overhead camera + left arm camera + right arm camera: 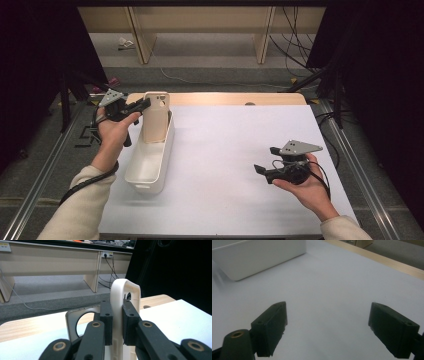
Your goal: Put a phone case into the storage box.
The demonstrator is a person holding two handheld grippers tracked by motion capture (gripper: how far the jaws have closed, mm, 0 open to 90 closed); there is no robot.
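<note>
From the high view, the left claw (141, 106) is at the far left of the table (235, 150), closed on the upper part of a cream phone case (156, 117) that stands upright at the far end of a long white tub (150, 162). The case's lower end sits inside the tub, and its camera cutout is at the top. The tub lies lengthwise along the left edge of the white table top. The right claw (266, 161) is well apart from them, held low over the bare right side of the table with its jaws spread and nothing between them. In the left gripper view, the two black pads (106, 315) press on either side of the thin edge of the phone case (120, 295), which rises upright between them; the rounded top corner of the case stands above the pads, and a second pale frame with a round hole (75, 322) shows just behind on the left. In the right gripper view, the right claw (327, 327) is wide open above the white table surface (324, 285), holding nothing, and a corner of the white tub (257, 257) lies at the upper left.
</note>
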